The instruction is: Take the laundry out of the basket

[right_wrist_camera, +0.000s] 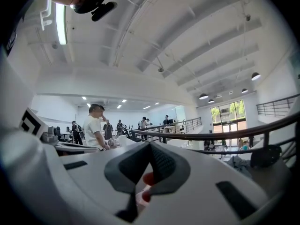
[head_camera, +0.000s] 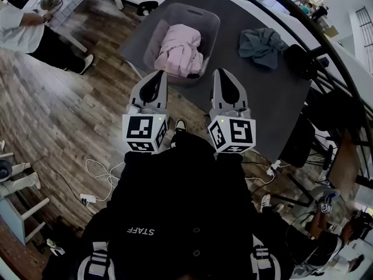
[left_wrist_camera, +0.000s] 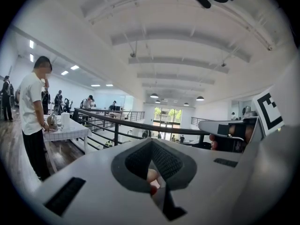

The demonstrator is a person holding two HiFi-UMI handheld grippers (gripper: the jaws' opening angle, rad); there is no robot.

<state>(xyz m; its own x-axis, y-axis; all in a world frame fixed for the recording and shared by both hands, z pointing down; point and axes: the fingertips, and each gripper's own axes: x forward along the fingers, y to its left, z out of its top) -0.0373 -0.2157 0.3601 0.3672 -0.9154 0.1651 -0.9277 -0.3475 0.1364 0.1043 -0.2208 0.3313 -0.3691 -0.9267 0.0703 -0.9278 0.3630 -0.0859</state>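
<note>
Laundry [head_camera: 182, 50] sits in basket [head_camera: 213, 17], top centre; left gripper [head_camera: 157, 78] and right gripper [head_camera: 226, 78] both pressed together, empty.

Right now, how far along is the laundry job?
One grey garment already lies on the table, outside the basket. Nothing is in hand: the left gripper and right gripper are both shut and empty, short of the basket. The pink laundry is left inside.
</note>
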